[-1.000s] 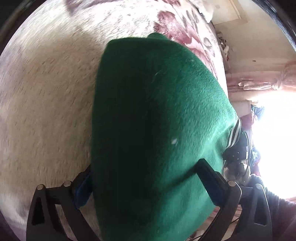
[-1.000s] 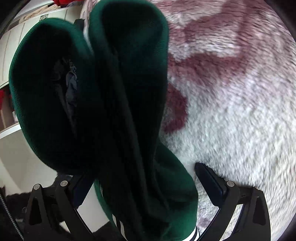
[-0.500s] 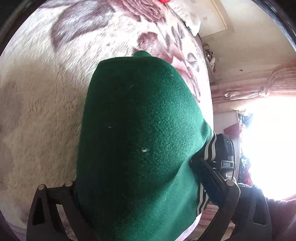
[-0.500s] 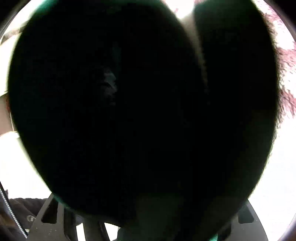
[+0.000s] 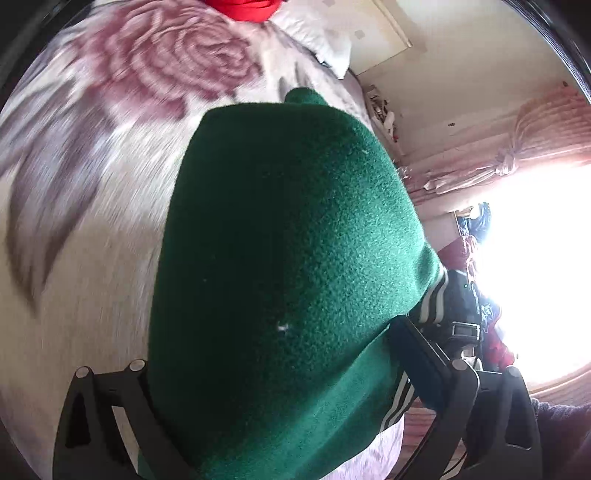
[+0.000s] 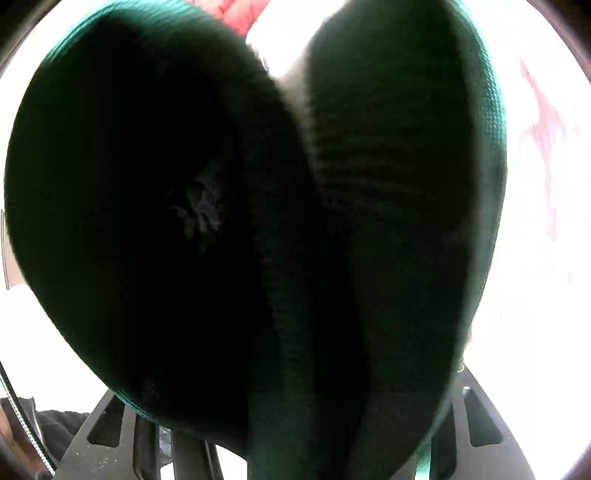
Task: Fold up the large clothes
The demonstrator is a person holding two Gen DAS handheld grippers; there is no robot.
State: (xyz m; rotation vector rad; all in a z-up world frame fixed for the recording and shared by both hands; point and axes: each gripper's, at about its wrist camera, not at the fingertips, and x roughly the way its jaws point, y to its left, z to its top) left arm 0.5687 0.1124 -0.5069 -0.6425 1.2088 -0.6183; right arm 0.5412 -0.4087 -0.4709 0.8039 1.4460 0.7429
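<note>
Left wrist view: left hand-held gripper (image 5: pixel 266 354) closed on a thick bundle of the green garment (image 5: pixel 288 258), with the right finger (image 5: pixel 417 354) pressed against the cloth and the left finger hidden under it. Garment of fleecy dark green fabric, bulging up between the jaws and filling the centre of the view. Striped green-and-white ribbed cuff (image 5: pixel 432 299) at its right edge, just above the right finger. Under and behind the garment, a bed with a fluffy blanket (image 5: pixel 110 166) printed with large pink roses. Something red (image 5: pixel 251 9) and a white pillow (image 5: pixel 317 40) at the far end of the bed. Pink curtain (image 5: pixel 532 136) tied beside a very bright window (image 5: pixel 535 258) on the right.

Right wrist view: right hand-held gripper (image 6: pixel 295 424) with jaws closing, two thick folds of the same garment (image 6: pixel 184 221) between them. Fingers covered by cloth, only the black frame (image 6: pixel 107 439) visible at the bottom. Cannot tell whether the pads press on the fabric. Cloth very close to the lens, nearly black in shadow, with ribbed knit on the right fold (image 6: pixel 399 177). Background overexposed.
</note>
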